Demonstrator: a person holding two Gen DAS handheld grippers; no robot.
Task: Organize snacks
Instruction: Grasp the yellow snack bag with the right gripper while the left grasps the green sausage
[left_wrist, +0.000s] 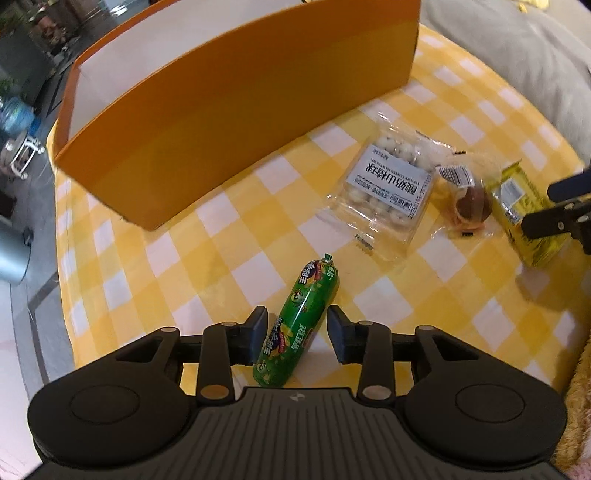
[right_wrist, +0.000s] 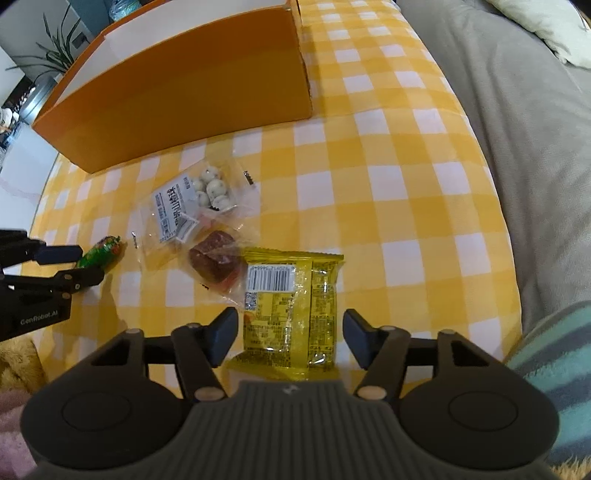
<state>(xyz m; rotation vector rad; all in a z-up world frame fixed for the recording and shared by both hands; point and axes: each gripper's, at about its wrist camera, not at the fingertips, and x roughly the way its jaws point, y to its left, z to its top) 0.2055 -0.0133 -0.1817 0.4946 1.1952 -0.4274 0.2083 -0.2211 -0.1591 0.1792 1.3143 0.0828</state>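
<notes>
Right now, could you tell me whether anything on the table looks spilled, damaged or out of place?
Nothing looks spilled or torn. Four snacks lie loose on the checked cloth outside the orange box: green sausage, white-ball bag, brown cake, yellow packet.

Table (right_wrist: 388, 155): covered by yellow-and-white checked cloth, bearing everything below.
Orange cardboard box (left_wrist: 207, 122): at the far side, open-topped, behind all the snacks.
Green plastic-wrapped sausage stick (left_wrist: 295, 325): leftmost snack, lying flat between the left gripper (left_wrist: 297, 334) fingers, a gap on the right side.
Clear bag of white coated balls (left_wrist: 384, 188): right of the sausage, in front of the box.
Clear-wrapped brown cake (right_wrist: 216, 258): just right of the ball bag, overlapping it.
Yellow foil snack packet (right_wrist: 291, 306): rightmost, touching the cake wrapper, lying between the right gripper (right_wrist: 290, 341) fingers, apart from both.
</notes>
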